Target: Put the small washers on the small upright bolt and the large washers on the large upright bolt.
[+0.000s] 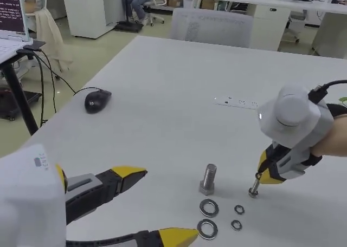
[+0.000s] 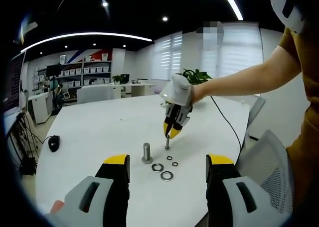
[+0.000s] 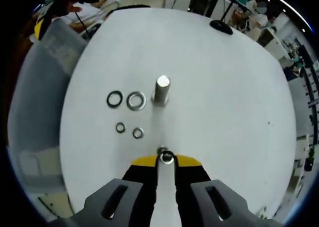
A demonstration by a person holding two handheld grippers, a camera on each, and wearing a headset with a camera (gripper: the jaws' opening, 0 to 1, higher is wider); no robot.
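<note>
The large bolt [image 1: 208,179] [image 3: 161,88] stands upright on the white table [image 1: 162,111]. To its right the small bolt [image 1: 253,190] [image 2: 167,146] stands upright too. My right gripper [image 1: 260,175] [image 3: 166,160] [image 2: 168,135] points down right over the small bolt, shut on a small washer [image 3: 167,158]. Two large washers [image 1: 209,207] [image 1: 207,229] and two small washers [image 1: 239,209] [image 1: 236,225] lie flat in front of the bolts. My left gripper [image 1: 162,203] [image 2: 168,161] is open, low at the near left, apart from the washers.
A black mouse [image 1: 97,101] with its cable lies at the table's left. A white power strip [image 1: 238,102] lies further back. A grey chair [image 1: 211,27] stands at the far edge, and a laptop stand [image 1: 11,46] is off the left side.
</note>
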